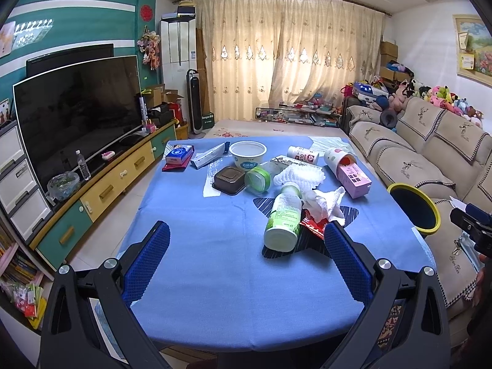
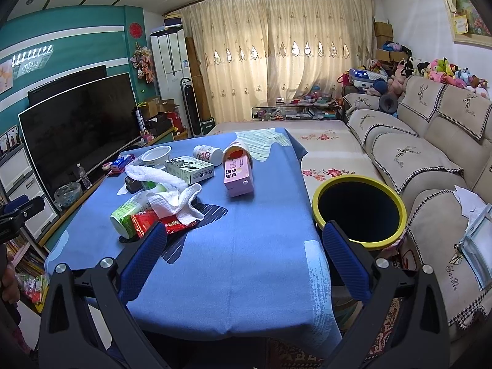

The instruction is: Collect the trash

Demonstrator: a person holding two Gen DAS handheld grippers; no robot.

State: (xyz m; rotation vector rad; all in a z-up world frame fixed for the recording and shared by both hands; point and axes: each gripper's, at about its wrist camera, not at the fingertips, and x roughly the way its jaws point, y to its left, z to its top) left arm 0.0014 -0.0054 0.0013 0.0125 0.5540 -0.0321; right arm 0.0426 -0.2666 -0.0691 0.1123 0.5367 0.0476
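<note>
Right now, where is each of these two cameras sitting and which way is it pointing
Left wrist: on the left gripper, above the near table edge, facing the curtains; its open blue fingers frame the green-labelled bottle, and the right gripper's body shows at the right edge.
Right wrist: on the right gripper, further right, facing the same way; its open fingers frame the table corner and yellow-rimmed bin.
Shared: bottle, white paper towel, pink carton, bin.
</note>
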